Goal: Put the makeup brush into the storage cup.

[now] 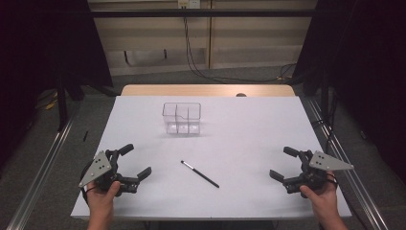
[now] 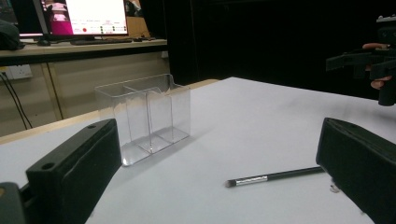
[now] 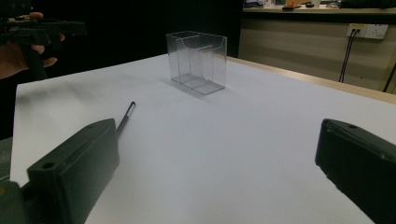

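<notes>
A thin black brush (image 1: 199, 173) with a silver ferrule lies flat on the white table (image 1: 249, 139) near the front middle; it also appears in the left gripper view (image 2: 273, 177) and the right gripper view (image 3: 126, 117). A clear plastic organiser box (image 1: 182, 118) with compartments stands upright farther back (image 2: 144, 114) (image 3: 197, 60). My left gripper (image 1: 136, 160) rests at the front left, jaws wide open and empty. At the front right, my right gripper (image 1: 282, 164) is likewise open with nothing between its jaws. Both grippers are well apart from the brush.
The white sheet ends at a wooden table strip (image 1: 206, 90) at the back. Dark curtains flank both sides. A desk with a lit monitor (image 2: 88, 16) stands beyond the table, and cables (image 1: 191, 57) hang on the far wall.
</notes>
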A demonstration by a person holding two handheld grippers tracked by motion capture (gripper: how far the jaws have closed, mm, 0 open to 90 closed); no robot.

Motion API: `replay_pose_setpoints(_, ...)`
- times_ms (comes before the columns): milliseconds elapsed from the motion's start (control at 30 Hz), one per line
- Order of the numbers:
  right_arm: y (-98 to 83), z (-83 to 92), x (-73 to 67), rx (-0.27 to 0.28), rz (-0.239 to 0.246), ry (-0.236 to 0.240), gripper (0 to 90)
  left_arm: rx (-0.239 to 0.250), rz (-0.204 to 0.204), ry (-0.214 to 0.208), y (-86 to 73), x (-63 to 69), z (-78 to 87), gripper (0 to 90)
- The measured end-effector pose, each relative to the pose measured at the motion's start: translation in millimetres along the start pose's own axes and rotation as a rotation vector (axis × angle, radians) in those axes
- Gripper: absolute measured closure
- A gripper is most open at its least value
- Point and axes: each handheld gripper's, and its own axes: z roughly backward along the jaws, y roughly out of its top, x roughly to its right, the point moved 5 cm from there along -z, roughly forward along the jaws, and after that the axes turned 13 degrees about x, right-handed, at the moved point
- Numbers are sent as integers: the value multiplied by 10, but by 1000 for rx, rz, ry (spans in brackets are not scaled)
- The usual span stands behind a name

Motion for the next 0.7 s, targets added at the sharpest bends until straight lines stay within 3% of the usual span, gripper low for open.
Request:
replay_pose_setpoints(400,2,2,-8,-1,2,1,0,-9,1,-2,-8,12,-41,0)
replay_pose_setpoints(700,-12,-23,3,-4,4,2,0,-8,17,-18,-7,55,-203,0)
